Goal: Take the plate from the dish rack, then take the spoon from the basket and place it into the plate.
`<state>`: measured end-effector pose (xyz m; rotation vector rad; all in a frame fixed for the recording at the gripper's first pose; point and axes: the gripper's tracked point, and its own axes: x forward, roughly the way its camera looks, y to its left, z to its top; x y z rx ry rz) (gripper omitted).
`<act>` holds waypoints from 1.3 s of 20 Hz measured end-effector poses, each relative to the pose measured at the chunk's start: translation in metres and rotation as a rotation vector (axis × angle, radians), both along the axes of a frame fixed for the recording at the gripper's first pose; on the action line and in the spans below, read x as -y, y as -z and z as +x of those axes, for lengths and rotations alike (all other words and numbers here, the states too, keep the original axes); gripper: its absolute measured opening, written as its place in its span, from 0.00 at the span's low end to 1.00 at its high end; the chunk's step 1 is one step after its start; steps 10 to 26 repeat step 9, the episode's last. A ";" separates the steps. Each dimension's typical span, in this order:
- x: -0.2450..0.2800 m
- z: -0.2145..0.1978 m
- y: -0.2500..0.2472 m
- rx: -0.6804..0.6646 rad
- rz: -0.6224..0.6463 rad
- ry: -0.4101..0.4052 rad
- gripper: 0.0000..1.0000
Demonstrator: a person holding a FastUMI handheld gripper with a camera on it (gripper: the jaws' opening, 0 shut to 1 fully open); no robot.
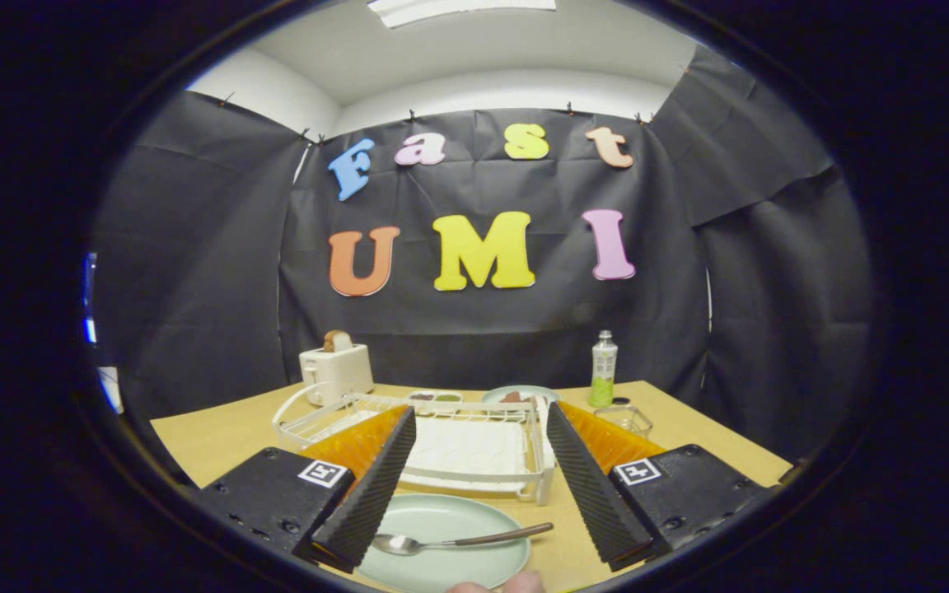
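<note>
A pale green plate [441,539] lies on the wooden table [219,436] just in front of the white dish rack [458,441]. A metal spoon with a brown handle [462,541] rests across the plate, bowl toward the left finger. My gripper [481,424] hovers above them, open, with nothing between its fingers. The plate and spoon sit between the fingers' bases, under the gap. The dish rack lies just ahead between the fingertips.
A white toaster [336,371] with bread stands at the back left. Behind the rack are a small tray of sauces [435,398], a plate with food [520,395] and a green bottle [604,371]. A wire basket [627,418] sits right of the rack. Fingertips of a person [495,585] show nearest me.
</note>
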<state>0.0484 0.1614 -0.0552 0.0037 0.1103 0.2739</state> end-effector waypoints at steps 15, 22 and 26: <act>0.051 -0.006 -0.026 0.038 -0.026 0.126 1.00; 0.051 -0.006 -0.026 0.038 -0.026 0.126 1.00; 0.051 -0.006 -0.026 0.038 -0.026 0.126 1.00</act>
